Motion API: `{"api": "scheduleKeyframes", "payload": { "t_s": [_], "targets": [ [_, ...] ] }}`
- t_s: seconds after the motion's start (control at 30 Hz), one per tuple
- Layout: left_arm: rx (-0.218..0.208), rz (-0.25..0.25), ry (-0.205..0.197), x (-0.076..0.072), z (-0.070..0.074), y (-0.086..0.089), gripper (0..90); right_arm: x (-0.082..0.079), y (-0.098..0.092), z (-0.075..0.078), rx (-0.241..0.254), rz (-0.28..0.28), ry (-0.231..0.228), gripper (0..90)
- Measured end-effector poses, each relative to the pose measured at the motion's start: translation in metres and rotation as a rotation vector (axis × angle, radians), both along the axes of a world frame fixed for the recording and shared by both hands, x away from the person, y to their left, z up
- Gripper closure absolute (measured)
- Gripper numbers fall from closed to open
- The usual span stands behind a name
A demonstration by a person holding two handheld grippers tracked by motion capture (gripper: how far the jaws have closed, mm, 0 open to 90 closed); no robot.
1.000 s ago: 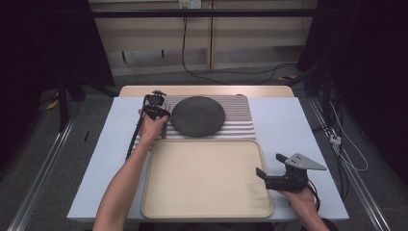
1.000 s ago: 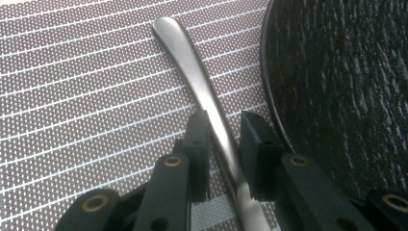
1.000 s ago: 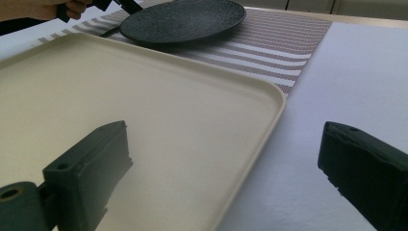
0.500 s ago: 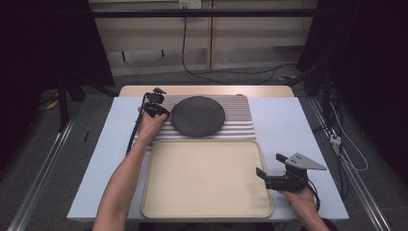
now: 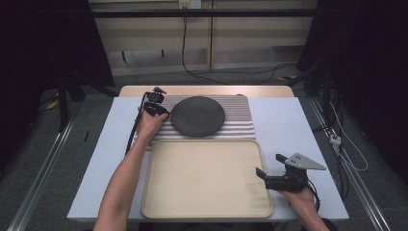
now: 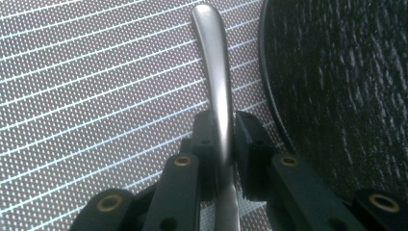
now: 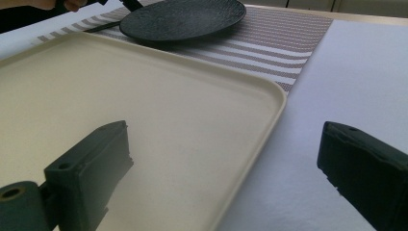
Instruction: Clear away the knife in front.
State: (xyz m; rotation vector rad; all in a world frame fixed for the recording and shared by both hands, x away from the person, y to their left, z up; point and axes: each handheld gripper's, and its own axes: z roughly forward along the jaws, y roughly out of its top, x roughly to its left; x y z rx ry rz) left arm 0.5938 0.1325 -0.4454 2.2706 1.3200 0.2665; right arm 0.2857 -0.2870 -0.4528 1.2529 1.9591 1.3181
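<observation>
nearest the person, a large cream-coloured rectangular plastic tray [image 5: 207,178] with rounded corners lies flat on the white tabletop [image 5: 293,125], its near edge close to the tabletop's near edge. nothing lies on it. just beside the tray's right rim, the right tool [image 5: 262,175] rests in the person's right hand [image 5: 300,195], low over the tabletop, pointing left toward the tray. its jaws stand wide apart with nothing between them; in the right gripper view one jaw hangs over the tray's surface and the other over the bare white tabletop, with the tray's rim [image 7: 269,125] running between them.

beyond the tray's far edge lies a grey-and-white striped woven placemat [image 5: 238,122], touching or nearly touching the tray. on it sits a round, dark, textured flat plate [image 5: 197,116].

at the plate's left side, the person's left hand [image 5: 149,125] reaches across the placemat with the left tool [image 6: 224,144]. its jaws are nearly closed, clamped on the slim shiny metal handle of a piece of cutlery [image 6: 216,82]. the handle runs up between the jaws and away over the mat's stripes, its rounded end at the far side, just beside the plate's rim [image 6: 269,96] but apart from it. i cannot tell what kind of cutlery it is; its working end is hidden.
</observation>
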Motion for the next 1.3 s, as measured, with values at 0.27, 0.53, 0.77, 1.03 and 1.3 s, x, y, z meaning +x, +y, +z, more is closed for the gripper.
{"api": "scheduleKeyframes", "payload": {
  "t_s": [0.27, 0.53, 0.77, 1.03, 1.3],
  "targets": [
    [0.015, 0.005, 0.007, -0.002, 0.001, -0.001, 79.9, 0.000, 0.000, 0.000, -0.001, -0.003, 0.001, 4.8],
    [0.028, 0.004, 0.008, -0.003, 0.002, 0.003, 79.9, 0.000, 0.000, 0.000, -0.005, -0.003, 0.001, 4.8],
    [0.027, -0.005, -0.002, -0.005, 0.009, 0.006, 79.9, 0.000, 0.000, 0.000, -0.004, -0.004, 0.001, 4.8],
    [0.011, -0.014, -0.009, -0.011, 0.017, 0.011, 79.9, 0.000, 0.000, 0.000, -0.002, -0.005, 0.000, 4.8],
    [-0.022, -0.021, -0.041, -0.021, 0.029, 0.014, 79.9, 0.000, 0.001, 0.000, -0.003, -0.004, -0.001, 4.8]
  ]
}}
